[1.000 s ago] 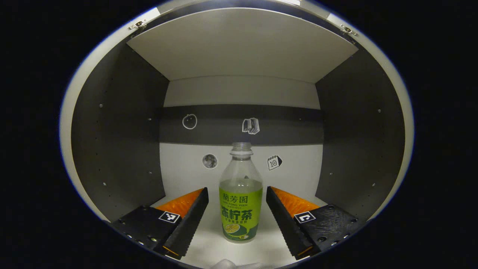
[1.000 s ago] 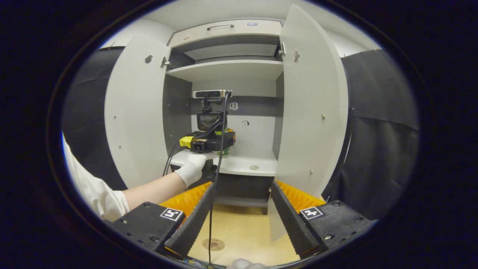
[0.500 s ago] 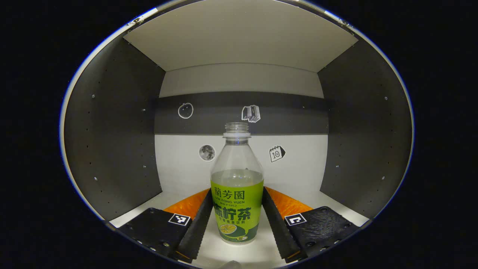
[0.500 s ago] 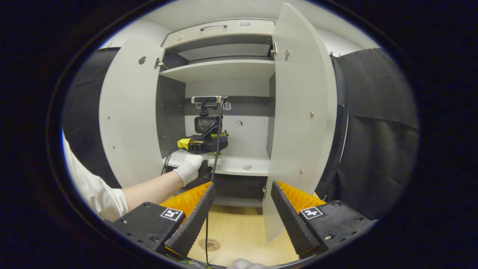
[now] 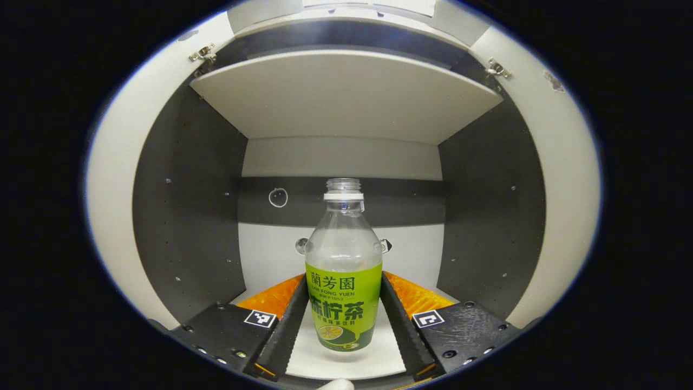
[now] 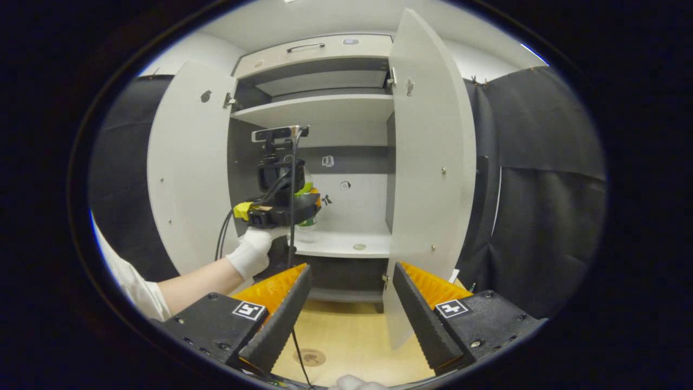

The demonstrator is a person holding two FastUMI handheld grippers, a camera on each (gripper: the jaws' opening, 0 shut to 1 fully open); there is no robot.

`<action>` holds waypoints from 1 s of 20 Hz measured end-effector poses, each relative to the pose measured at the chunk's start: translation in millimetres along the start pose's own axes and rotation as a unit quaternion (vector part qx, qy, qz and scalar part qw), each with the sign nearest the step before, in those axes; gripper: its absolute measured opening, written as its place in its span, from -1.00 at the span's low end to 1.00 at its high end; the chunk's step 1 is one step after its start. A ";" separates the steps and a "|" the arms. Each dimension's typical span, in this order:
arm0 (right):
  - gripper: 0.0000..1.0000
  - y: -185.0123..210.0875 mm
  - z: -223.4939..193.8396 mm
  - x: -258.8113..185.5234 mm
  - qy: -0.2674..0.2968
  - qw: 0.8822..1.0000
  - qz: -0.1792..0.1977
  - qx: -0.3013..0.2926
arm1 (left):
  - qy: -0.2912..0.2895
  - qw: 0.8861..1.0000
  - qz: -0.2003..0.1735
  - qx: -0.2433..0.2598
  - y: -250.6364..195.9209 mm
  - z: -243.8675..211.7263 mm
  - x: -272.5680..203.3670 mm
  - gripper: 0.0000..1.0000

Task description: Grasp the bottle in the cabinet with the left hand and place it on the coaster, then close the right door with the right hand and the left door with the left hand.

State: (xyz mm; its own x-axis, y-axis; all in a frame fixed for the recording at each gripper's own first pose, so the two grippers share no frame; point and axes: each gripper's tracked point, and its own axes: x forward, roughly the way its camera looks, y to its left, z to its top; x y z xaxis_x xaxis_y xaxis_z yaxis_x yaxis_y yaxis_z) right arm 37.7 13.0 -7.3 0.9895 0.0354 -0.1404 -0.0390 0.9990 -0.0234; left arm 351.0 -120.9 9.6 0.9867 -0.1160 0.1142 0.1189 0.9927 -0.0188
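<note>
A clear bottle with a green label and no cap hangs between my left gripper's fingers, which press on both sides of the label. It is just above the white cabinet shelf. In the right gripper view a gloved hand holds that left gripper at the cabinet's mouth, and the bottle peeks out below it. My right gripper stands open over the wooden surface, with nothing between its fingers. A round brown coaster lies on the wood below it. The left door and right door stand open.
An upper shelf roofs the compartment, with dark side walls left and right. A small round disc lies on the lower shelf. A cable hangs from the left gripper down past my right gripper's left finger. Black cloth hangs at the right.
The left gripper went from open around the bottle to shut on it, then lifted it and drew back toward the cabinet's mouth. The right gripper drifted slightly and stayed open.
</note>
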 end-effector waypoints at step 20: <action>0.99 -27.3 -43.6 -40.8 0.026 0.998 -0.049 0.029 | 0.034 0.999 -0.036 0.006 9.9 -68.0 -239.1 0.53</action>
State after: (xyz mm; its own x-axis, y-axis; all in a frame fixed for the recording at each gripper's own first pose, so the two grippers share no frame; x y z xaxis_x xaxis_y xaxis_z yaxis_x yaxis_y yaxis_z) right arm -7.7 -17.0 -44.0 0.9794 -0.0620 -0.1923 0.0666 0.9976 0.0172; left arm 123.8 -85.5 -85.4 0.9808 -0.1891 0.0478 0.1894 0.9819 -0.0010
